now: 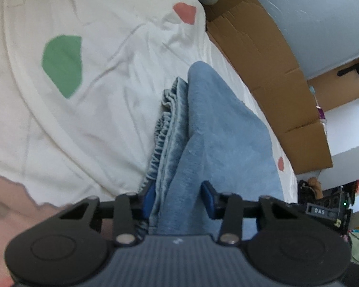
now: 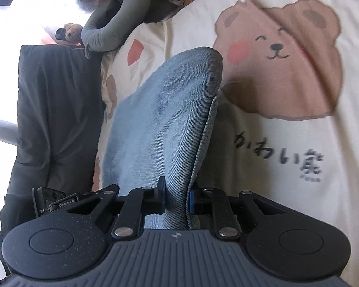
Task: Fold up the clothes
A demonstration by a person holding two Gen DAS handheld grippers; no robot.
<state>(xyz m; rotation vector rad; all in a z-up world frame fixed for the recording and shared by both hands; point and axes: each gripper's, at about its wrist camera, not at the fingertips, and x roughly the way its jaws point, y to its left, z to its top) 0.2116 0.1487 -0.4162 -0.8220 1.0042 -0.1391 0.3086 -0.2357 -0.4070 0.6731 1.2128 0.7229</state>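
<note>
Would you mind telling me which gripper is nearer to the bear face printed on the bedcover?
Right. The right gripper grips the jeans directly beside the bear face. The left gripper sees only green and pink patches; no bear is visible there.

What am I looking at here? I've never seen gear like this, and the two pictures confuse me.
Each picture comes from a camera mounted on a hand-held gripper, looking forward along its two fingers; a person carries one in each hand. The black and grey shape at the bottom of each picture is the tool itself.

The left wrist view shows the left gripper with light blue jeans bunched between its blue pads, one pad hard against the fabric. The right wrist view shows the right gripper pinching the same jeans.

Underneath lies a cream bedspread with green and pink patches and, in the right wrist view, a printed bear. Cardboard boxes stand beside the bed.
</note>
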